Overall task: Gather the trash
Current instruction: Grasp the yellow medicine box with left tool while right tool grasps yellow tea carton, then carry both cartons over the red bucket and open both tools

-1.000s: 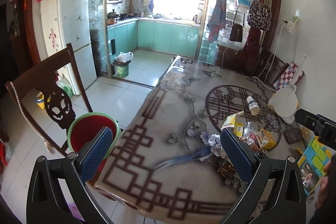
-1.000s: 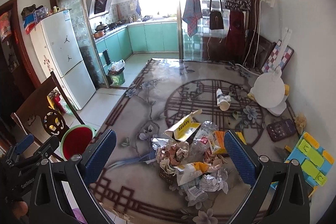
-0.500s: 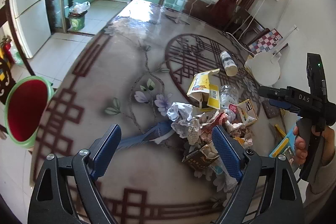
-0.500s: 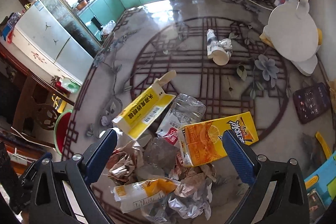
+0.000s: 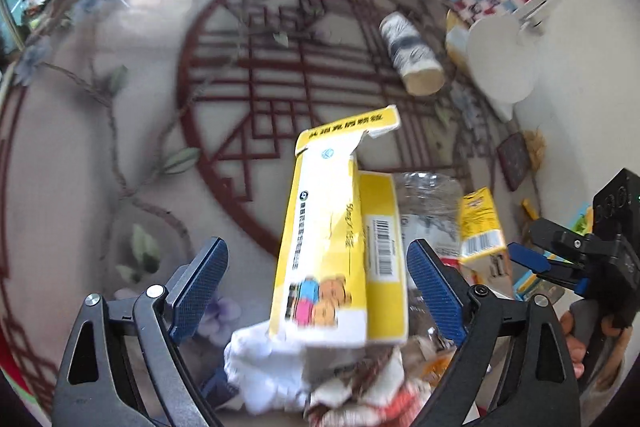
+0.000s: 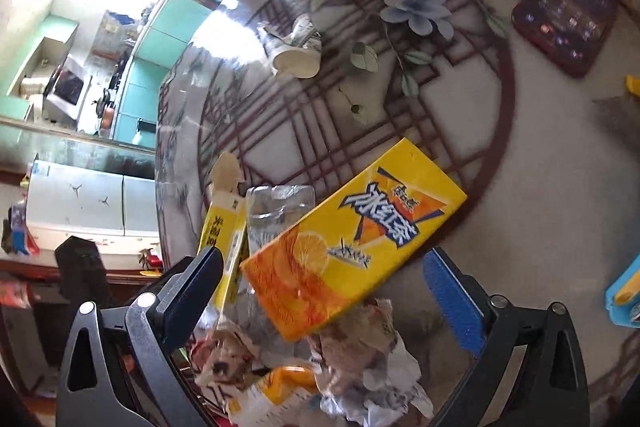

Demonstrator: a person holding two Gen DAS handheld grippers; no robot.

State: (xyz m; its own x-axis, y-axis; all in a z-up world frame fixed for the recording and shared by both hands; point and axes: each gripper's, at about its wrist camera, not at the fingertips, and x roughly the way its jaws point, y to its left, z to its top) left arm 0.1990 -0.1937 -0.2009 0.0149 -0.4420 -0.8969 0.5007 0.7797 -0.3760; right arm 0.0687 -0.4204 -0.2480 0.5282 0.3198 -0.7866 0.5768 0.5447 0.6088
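A trash heap lies on the patterned table (image 5: 72, 155). My left gripper (image 5: 316, 283) is open, its fingers either side of an opened yellow-and-white carton (image 5: 328, 247) lying on crumpled white paper (image 5: 264, 375). My right gripper (image 6: 320, 299) is open around an orange-yellow iced-tea carton (image 6: 352, 239), above crumpled wrappers (image 6: 360, 359). A crushed clear bottle (image 6: 276, 215) and the yellow-and-white carton (image 6: 224, 227) lie beside it. A tipped paper cup (image 5: 412, 55) lies farther back, and shows in the right wrist view (image 6: 296, 51).
A white round stand (image 5: 504, 59) and a dark phone (image 6: 568, 23) sit by the wall on the right. A blue and yellow toy (image 6: 624, 287) lies at the right edge. The right gripper's body (image 5: 580, 255) shows in the left wrist view.
Both grippers have dropped from high above the table to close over the trash heap. The left one now straddles the yellow-and-white carton, the right one the iced-tea carton.
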